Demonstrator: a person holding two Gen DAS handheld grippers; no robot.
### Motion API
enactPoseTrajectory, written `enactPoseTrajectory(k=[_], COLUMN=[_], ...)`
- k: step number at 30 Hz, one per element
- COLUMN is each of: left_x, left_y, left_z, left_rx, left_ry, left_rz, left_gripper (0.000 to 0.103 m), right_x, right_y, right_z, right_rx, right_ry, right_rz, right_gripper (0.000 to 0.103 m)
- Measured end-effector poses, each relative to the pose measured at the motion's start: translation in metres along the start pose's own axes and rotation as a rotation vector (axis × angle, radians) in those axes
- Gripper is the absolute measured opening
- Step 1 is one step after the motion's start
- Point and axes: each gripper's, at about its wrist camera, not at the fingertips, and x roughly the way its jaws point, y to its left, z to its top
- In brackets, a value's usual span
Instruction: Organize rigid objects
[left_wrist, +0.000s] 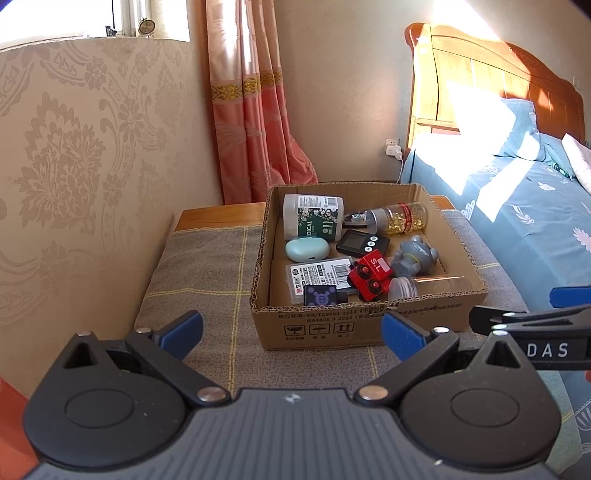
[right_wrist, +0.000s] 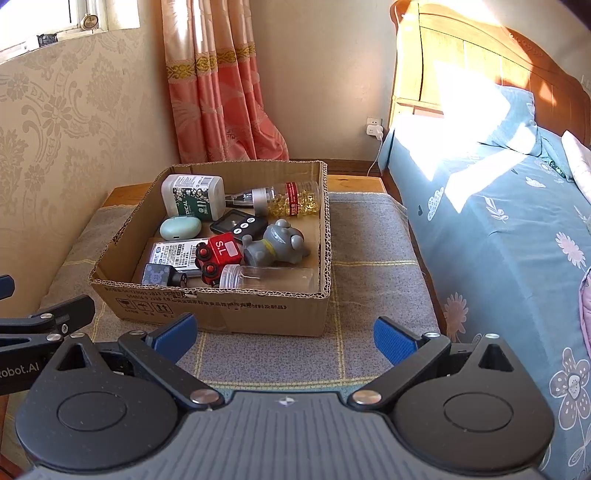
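A: Where did the task's things lie?

B: All in the cardboard box (right_wrist: 258, 314) at mid-frame: a white bottle (right_wrist: 192, 199), a capsule jar (right_wrist: 295, 199), a mint case (right_wrist: 180, 228), a red toy train (right_wrist: 218, 254), a grey figure (right_wrist: 275, 242) and a clear jar (right_wrist: 266, 278), lying jumbled and touching.

A: And the tongs?

B: The left gripper (left_wrist: 291, 332) and the right gripper (right_wrist: 284, 334) were both spread wide, holding nothing, low in frame short of the box.

A: Which step?

B: It fitted either items gathered in, or sorting to come. I couldn't settle the next move.
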Motion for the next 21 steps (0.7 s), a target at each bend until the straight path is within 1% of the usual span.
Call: enactPoseTrajectory(k=[21], left_x=[-0.0016], left_y=[0.0006], left_z=[0.0018], left_rx=[0.002], left_ry=[-0.006], left_rz=[0.037], left_gripper=[0.102], right_x=[-0.0045], right_y=[0.0014], right_z=[-0.0001], right_rx=[-0.006], right_ry=[-0.015], right_rz=[-0.003], right_gripper=[0.103])
